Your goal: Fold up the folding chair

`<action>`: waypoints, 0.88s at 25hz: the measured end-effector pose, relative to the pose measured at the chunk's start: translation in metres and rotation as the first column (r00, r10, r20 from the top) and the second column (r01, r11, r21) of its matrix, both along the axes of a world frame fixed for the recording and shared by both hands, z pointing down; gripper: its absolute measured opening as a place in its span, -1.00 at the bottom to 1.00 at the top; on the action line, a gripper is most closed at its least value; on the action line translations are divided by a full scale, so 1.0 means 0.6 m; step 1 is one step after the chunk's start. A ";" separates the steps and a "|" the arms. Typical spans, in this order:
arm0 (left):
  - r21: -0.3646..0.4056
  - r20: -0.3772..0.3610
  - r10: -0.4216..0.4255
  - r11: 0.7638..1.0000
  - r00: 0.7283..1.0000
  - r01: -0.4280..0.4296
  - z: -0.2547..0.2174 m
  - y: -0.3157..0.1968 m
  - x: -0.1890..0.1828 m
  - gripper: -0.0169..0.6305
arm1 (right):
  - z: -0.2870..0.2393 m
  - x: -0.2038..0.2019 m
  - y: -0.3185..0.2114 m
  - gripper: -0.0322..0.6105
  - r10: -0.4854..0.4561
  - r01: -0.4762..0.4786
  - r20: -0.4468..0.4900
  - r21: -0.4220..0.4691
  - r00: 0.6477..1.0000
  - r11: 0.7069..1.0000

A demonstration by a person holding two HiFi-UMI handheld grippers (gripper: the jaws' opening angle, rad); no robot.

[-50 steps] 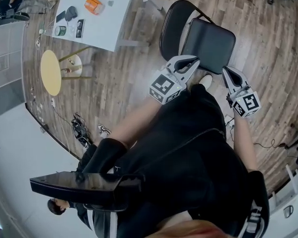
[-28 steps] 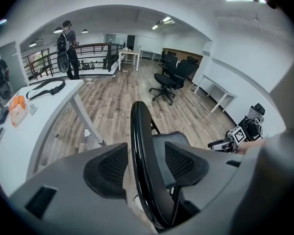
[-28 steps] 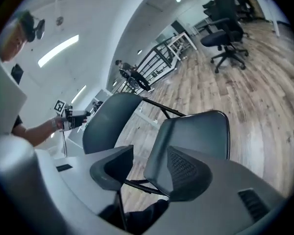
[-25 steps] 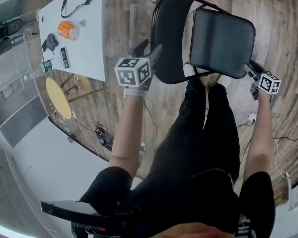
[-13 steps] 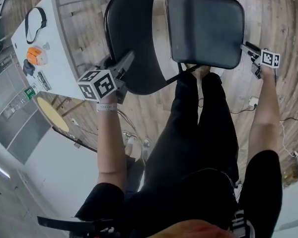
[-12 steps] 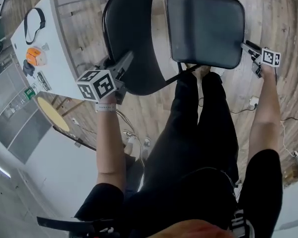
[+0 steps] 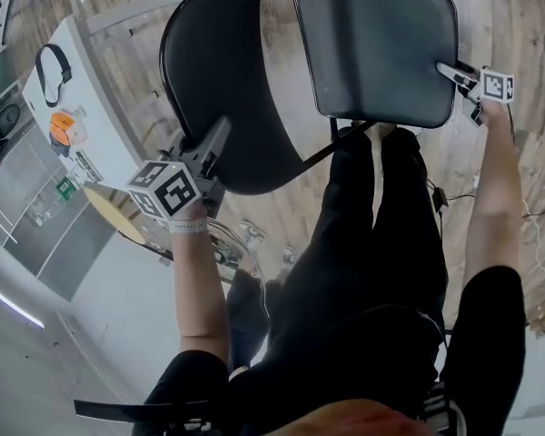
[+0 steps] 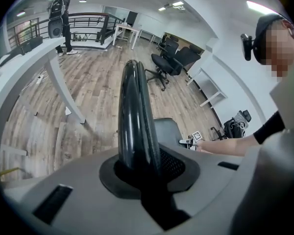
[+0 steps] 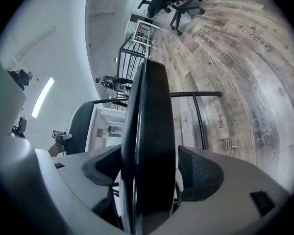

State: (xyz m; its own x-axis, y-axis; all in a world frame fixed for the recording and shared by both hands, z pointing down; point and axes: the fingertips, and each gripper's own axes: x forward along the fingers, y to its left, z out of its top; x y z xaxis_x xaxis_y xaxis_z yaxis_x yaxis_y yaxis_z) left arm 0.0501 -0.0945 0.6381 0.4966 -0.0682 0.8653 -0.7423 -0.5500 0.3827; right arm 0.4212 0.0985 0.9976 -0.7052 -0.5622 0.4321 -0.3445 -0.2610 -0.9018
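The black folding chair stands unfolded in front of me. Its curved backrest (image 7: 227,80) is at the left in the head view and its padded seat (image 7: 377,48) at the right. My left gripper (image 7: 216,139) sits on the backrest's top edge. In the left gripper view that edge (image 8: 132,106) runs between the jaws, which have just been closing and now press on it. My right gripper (image 7: 447,69) is at the seat's right edge. In the right gripper view the seat edge (image 9: 149,116) lies between jaws that have just been opening, with a gap on the right side.
A white table (image 7: 82,107) carrying an orange object (image 7: 65,125) and a black strap (image 7: 53,62) stands left of the chair. My legs (image 7: 372,216) are just behind the seat. Cables (image 7: 436,193) lie on the wood floor. Office chairs (image 8: 174,62) stand far off.
Both grippers came down onto the chair. The left one reached the backrest's edge and closed on it. The right one moved along to the seat's edge and its jaws widened.
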 end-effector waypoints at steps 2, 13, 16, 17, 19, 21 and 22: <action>0.003 0.006 0.003 1.000 1.000 -0.003 -0.001 -0.002 -0.002 -0.72 | 0.003 -0.011 -0.008 0.13 0.009 -0.010 0.039 0.029 0.999 1.000; -0.006 -0.032 -0.009 1.000 0.999 0.009 -0.011 0.007 0.002 -0.78 | -0.034 -0.034 -0.014 0.01 0.008 -0.021 0.146 0.088 0.989 0.996; -0.008 -0.040 -0.012 1.000 0.999 0.012 -0.026 0.002 0.001 -0.79 | -0.059 -0.049 -0.025 0.01 0.012 -0.032 0.173 0.113 0.985 0.993; -0.008 -0.040 -0.012 1.000 0.999 0.012 -0.031 0.000 -0.002 -0.79 | -0.065 -0.050 -0.026 0.01 0.008 -0.025 0.156 0.110 0.988 0.994; -0.008 -0.040 -0.020 1.000 0.999 0.019 -0.042 -0.003 -0.011 -0.79 | -0.065 -0.038 -0.015 -0.02 -0.015 0.013 0.044 0.044 0.999 0.999; -0.007 -0.035 -0.024 1.000 0.999 0.024 -0.054 -0.008 -0.023 -0.79 | -0.076 -0.036 -0.012 -0.05 -0.045 0.046 -0.031 0.017 0.998 0.999; -0.006 -0.032 -0.024 1.000 0.999 0.024 -0.061 -0.012 -0.030 -0.79 | -0.105 -0.056 -0.028 -0.06 -0.042 0.039 0.035 0.081 0.998 0.996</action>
